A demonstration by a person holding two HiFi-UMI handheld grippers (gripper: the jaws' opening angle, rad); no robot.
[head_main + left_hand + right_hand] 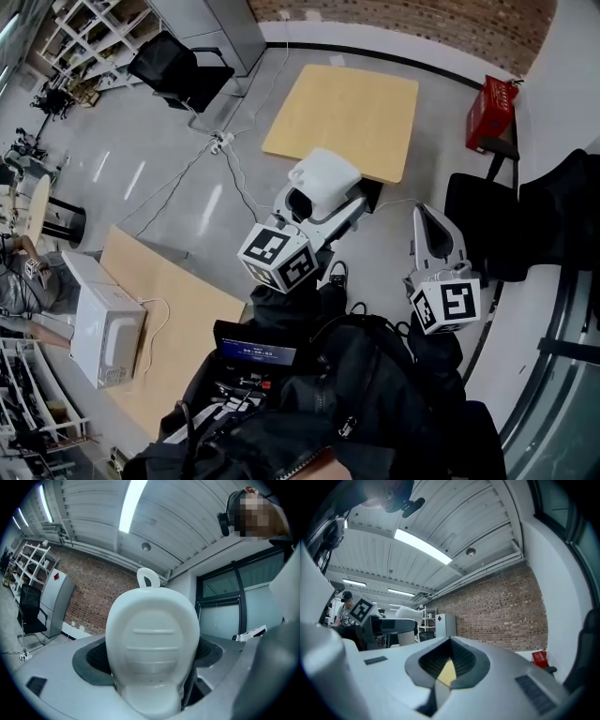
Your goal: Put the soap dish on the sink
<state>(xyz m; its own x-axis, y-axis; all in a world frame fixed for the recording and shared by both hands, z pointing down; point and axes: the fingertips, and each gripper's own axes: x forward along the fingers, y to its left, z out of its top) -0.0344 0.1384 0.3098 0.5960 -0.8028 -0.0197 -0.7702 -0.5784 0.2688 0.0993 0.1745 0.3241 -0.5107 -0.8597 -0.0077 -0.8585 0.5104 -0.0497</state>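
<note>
Brick wall (93, 597) behind; white oval ribbed soap dish (152, 639) in left gripper (150, 667).

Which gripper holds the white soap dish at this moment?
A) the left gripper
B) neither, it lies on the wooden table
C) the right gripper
A: in the left gripper view the soap dish stands clamped between the jaws of the left gripper, while the right gripper is shut on nothing.

Open floor (427, 178) around, table (347, 108) ahead, cables (225, 173) left
</note>
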